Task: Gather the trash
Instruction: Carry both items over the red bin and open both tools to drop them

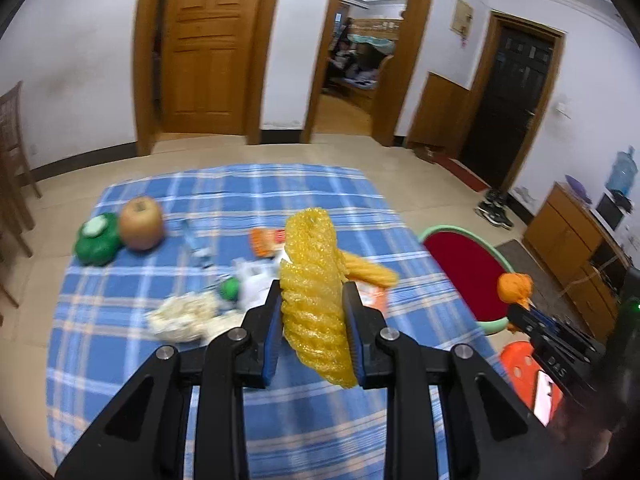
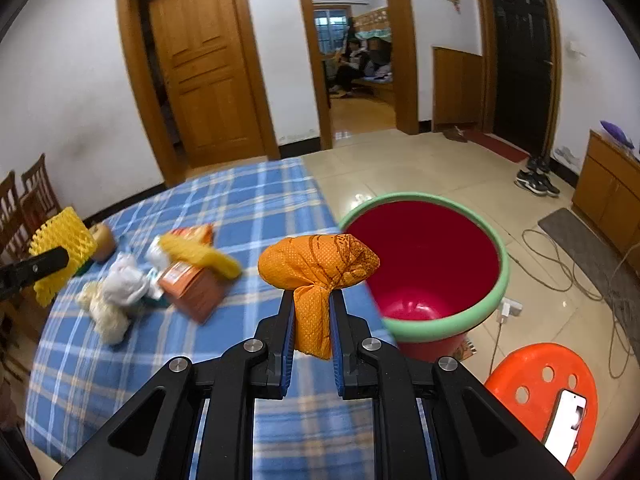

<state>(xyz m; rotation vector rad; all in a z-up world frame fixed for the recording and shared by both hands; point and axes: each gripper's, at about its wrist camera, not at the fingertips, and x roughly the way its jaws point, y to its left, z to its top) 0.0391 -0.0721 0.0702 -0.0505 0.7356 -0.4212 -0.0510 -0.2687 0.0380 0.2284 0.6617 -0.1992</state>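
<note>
trash is split between the table and both grippers at this moment. going left to right in the left wrist view: a green lidded container (image 1: 97, 239) and an apple (image 1: 142, 223) sit touching at the far left of the blue plaid tablecloth (image 1: 120, 360), and neither looks like trash. nearer the middle lies a loose heap: a pale crumpled wad (image 1: 182, 316), white wrappers (image 1: 256, 280), an orange snack packet (image 1: 267, 240) and a second yellow foam net (image 1: 368, 272). the left gripper (image 1: 312, 312) has its fingers clamped on a yellow foam fruit net (image 1: 314, 300), held above the cloth. further right, off the table's edge, stands the red bucket with a green rim (image 2: 502, 292), and the right gripper (image 2: 313, 320) is pinched on an orange cloth bundle (image 2: 318, 270), which hangs over the table's edge just beside the bucket's near rim. an orange plastic stool (image 2: 532, 380) with a phone (image 2: 566, 420) on it stands on the floor at far right.

the step in hand appears to be carrying two picked pieces to the bucket. next, the right gripper likely needs to travel rightward until the bundle is over the red opening, then part its fingers; the left must cross further, so it should wait or follow behind to avoid a clash. the heap on the table is not yet collected.
</note>
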